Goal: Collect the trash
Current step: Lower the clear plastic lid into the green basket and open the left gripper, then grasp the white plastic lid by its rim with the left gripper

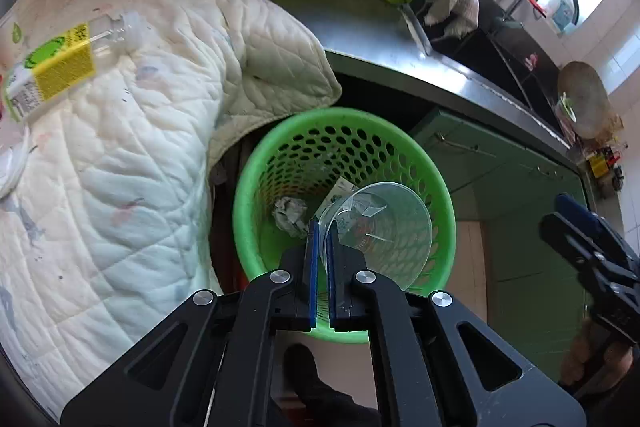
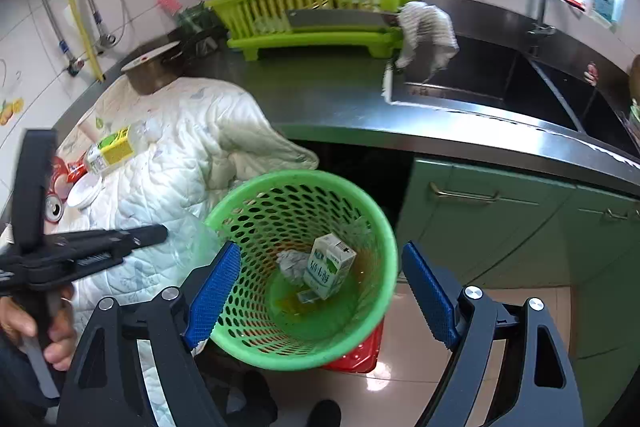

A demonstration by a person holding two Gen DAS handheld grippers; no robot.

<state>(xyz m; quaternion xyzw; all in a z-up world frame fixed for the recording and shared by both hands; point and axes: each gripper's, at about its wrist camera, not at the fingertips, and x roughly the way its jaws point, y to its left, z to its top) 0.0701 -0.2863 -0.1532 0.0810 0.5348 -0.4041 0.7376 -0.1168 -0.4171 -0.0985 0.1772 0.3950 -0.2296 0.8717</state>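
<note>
My left gripper (image 1: pixel 321 231) is shut on the rim of a clear plastic cup (image 1: pixel 380 227) and holds it over the green perforated trash basket (image 1: pixel 256 195). Crumpled paper (image 1: pixel 290 215) lies inside. My right gripper (image 2: pixel 320 267) is open and empty above the same basket (image 2: pixel 376 239), which holds a white-green milk carton (image 2: pixel 328 265) and crumpled paper (image 2: pixel 291 265). A plastic bottle with a yellow label (image 1: pixel 56 67) lies on the white quilted cloth (image 1: pixel 120 167); it also shows in the right wrist view (image 2: pixel 114 147). A drink can (image 2: pixel 54 207) and a white lid (image 2: pixel 84 195) lie at the cloth's left.
A steel counter (image 2: pixel 340 99) carries a lime dish rack (image 2: pixel 312 11), a lidded pot (image 2: pixel 152 71) and a sink (image 2: pixel 500 75) with a rag (image 2: pixel 428 27) on its edge. Green cabinets (image 2: pixel 500 227) stand below. A red crate (image 2: pixel 356 357) sits under the basket.
</note>
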